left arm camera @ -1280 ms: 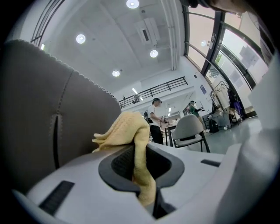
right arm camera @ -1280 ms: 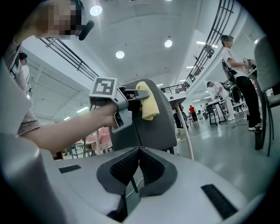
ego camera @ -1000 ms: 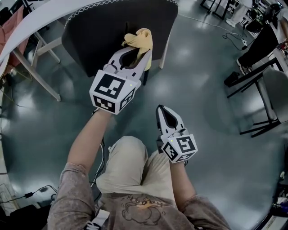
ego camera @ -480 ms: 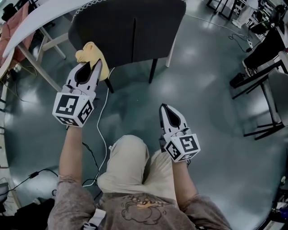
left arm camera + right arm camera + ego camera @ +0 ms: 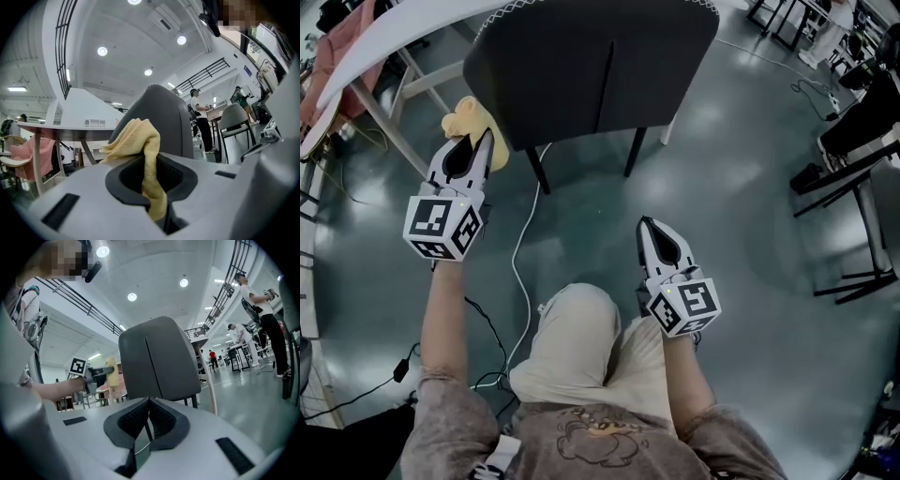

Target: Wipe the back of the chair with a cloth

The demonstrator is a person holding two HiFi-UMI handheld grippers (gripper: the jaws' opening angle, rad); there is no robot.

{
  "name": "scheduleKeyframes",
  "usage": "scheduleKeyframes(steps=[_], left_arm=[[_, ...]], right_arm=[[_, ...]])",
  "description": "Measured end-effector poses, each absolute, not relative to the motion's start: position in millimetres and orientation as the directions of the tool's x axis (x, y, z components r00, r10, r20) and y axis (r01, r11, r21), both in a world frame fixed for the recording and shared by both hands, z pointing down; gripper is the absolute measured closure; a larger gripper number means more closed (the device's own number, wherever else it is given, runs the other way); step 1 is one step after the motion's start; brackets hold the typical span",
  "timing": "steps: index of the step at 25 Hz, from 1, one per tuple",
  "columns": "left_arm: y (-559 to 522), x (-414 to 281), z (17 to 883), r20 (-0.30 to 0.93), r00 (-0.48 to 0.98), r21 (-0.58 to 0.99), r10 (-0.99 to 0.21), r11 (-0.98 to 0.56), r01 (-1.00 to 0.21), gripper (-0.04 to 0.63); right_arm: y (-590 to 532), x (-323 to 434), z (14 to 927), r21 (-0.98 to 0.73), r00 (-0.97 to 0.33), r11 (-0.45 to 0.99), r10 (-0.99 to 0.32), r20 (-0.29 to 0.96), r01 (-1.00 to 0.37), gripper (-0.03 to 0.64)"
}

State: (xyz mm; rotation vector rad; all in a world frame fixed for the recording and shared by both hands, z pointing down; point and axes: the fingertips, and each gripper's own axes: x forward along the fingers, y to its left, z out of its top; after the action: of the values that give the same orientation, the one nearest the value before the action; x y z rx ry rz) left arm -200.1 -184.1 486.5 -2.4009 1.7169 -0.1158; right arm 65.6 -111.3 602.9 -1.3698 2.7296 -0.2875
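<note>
The dark grey chair back stands ahead of me, its rear face toward me. My left gripper is shut on a crumpled yellow cloth, held just off the chair's left edge; I cannot tell whether the cloth touches it. In the left gripper view the cloth bunches above the jaws and hangs down between them, with the chair behind. My right gripper is shut and empty, low and apart from the chair, in front of my knee. The right gripper view shows the chair and the left gripper.
A white table with slanted legs stands beyond the chair at the upper left. A white cable runs over the grey floor under the chair. Black chair frames stand at the right. People stand far off.
My left gripper has carried the cloth leftward across the chair back, from near its middle to beyond its left edge. The right gripper has stayed put.
</note>
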Motion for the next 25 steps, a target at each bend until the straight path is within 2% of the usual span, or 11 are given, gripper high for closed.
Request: scheduleKeyframes(steps=[7, 16, 25], left_arm=[[-213.7, -157.0, 491.8, -0.043, 0.399, -0.230, -0.916, -0.380, -0.896, 0.545], [-246.7, -90.6, 507.8, 0.030, 0.540, -0.277, -0.841, -0.526, -0.804, 0.545], [-273.3, -24.8, 516.4, 0.028, 0.630, -0.287, -0.776, -0.610, -0.739, 0.545]], right_arm=[[-114.1, 65.7, 604.3, -0.189, -0.592, 0.578, -0.806, 0.023, -0.794, 0.592], [-113.9, 74.2, 605.7, -0.182, -0.575, 0.560, -0.818, 0.037, -0.808, 0.592], [-109.1, 74.8, 610.0, -0.157, -0.546, 0.533, -0.836, 0.051, -0.832, 0.592]])
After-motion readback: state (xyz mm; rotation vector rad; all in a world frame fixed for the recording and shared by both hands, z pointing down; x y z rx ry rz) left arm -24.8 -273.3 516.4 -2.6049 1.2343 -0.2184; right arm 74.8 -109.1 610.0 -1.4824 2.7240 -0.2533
